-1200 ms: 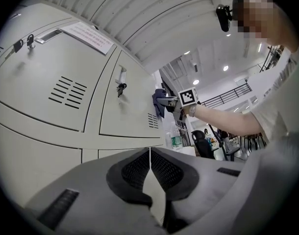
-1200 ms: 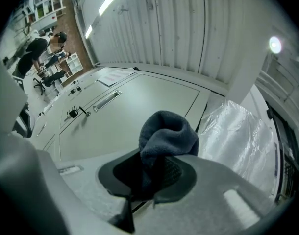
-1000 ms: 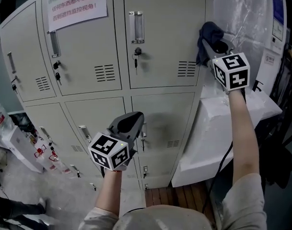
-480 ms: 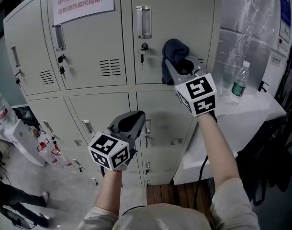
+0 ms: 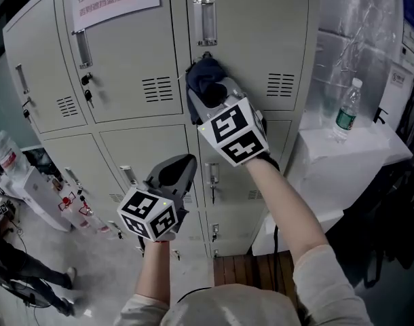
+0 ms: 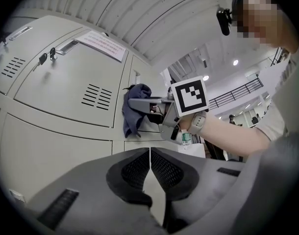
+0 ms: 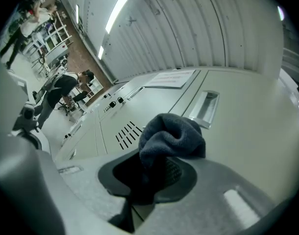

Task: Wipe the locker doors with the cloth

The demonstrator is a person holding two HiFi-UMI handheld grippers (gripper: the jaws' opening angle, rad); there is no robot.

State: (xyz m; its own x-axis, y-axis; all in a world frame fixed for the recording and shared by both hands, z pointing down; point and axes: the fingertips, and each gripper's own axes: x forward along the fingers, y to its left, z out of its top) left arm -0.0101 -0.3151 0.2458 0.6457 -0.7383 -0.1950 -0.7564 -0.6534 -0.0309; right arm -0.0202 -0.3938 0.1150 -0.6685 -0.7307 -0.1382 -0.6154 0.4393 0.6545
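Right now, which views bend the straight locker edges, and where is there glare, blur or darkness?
Head view: the locker doors bow only mildly, evenly lit and sharp; the plastic sheet shows glare. Left gripper view: strong fisheye curve, black corners. Right gripper view: same fisheye; the cloth is fairly sharp, the near left edge is blurred.

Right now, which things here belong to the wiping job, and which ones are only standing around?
For the job:
- cloth, clamped in the right gripper
- locker doors

Only standing around:
- water bottle on the white ledge
- paper notice on a door
- left gripper, shut and empty
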